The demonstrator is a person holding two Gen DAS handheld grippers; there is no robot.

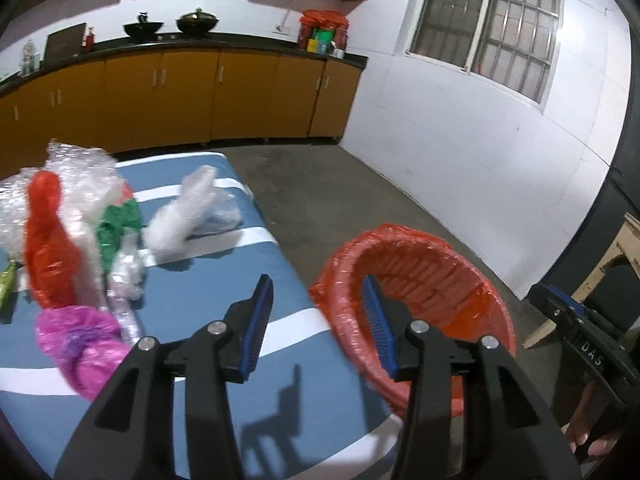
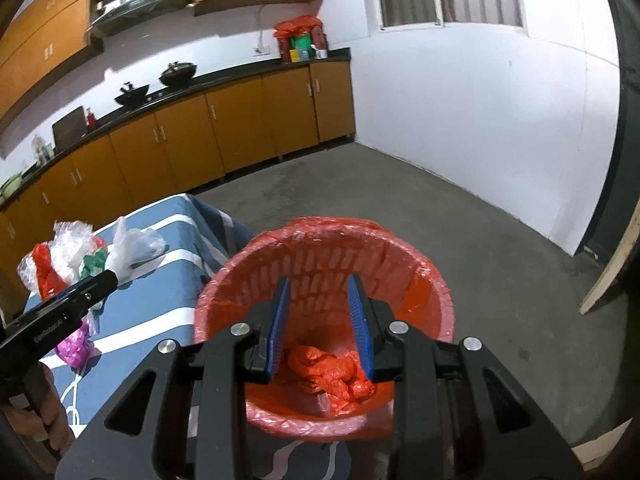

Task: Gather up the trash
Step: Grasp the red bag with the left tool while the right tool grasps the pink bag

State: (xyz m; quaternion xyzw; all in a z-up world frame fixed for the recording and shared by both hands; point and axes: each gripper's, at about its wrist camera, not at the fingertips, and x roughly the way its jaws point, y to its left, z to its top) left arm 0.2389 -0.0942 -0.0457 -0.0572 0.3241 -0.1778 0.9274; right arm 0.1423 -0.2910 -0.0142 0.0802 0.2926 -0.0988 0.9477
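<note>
both grippers (empty, jaws apart) near red-lined bin (image 2: pixel 248 276)

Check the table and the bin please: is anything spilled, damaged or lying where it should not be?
Nothing is spilled or damaged. Crumpled plastic trash lies loose on the striped table, not yet collected. The red-lined bin stands upright beside it and holds one crumpled red bag.

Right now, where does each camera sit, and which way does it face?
Left wrist: on the left gripper, fingers apart and empty, facing the striped table and plastic trash pile; right gripper at the right edge.
Right wrist: on the right gripper, fingers apart and empty, over the red-lined bin holding a crumpled red bag; left gripper and a hand at the left.
Shared: table, trash pile, bin, kitchen counter.
</note>
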